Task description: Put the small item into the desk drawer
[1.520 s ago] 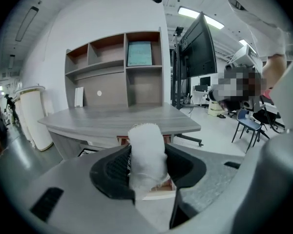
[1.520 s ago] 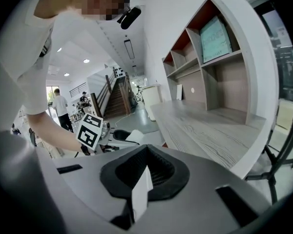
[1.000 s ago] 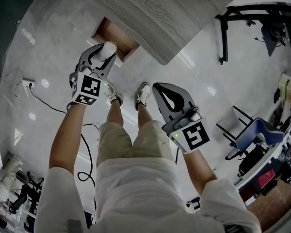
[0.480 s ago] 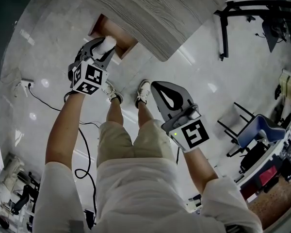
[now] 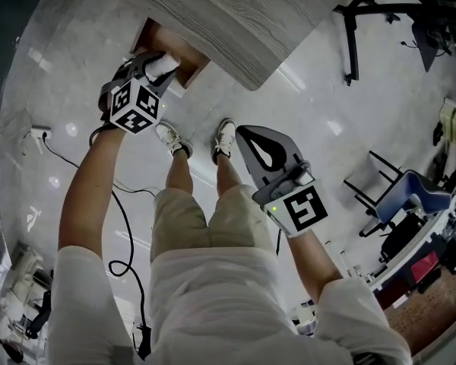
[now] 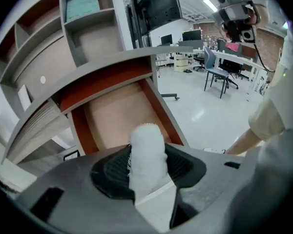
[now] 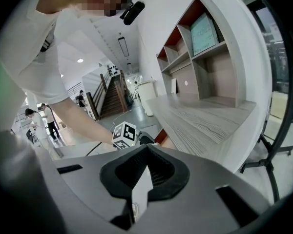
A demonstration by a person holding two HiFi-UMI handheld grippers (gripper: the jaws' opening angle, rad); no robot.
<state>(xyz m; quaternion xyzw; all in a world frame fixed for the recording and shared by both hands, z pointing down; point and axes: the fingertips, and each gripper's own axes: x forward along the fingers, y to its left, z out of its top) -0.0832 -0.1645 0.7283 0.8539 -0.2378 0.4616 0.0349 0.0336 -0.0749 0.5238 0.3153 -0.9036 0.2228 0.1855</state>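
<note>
1. White and fuzzy all over, short and cylindrical: fits the small item [image 6: 146, 152], pinched between the jaws of the grey-and-black left gripper [image 6: 147, 168] and poking out past their tips.
2. Has sunk and rolled with that gripper over the last second, going from just short of the front edge to the mouth of the open drawer [image 6: 112, 116], which has reddish-brown walls and a tan floor.
3. Now hangs over the front part of the opening, as far as the head view tells, below the lip of the grey wood-grain table [image 5: 235, 21]. Does not yet touch the bare drawer floor.
4. Puts the task near its end, by this reading: carrying nearly done, release not yet made.
5. Probably calls for a little more lowering into the drawer, then parting the jaws to let go.
6. Could snag by its fuzz on the ribbed pads at release, so worth a clean, full opening.
7. No change to tell for the matching right gripper [image 5: 262, 154]: held out over the pale glossy floor [image 5: 311, 120], well apart from the drawer, jaws closed together with nothing between them.
</note>
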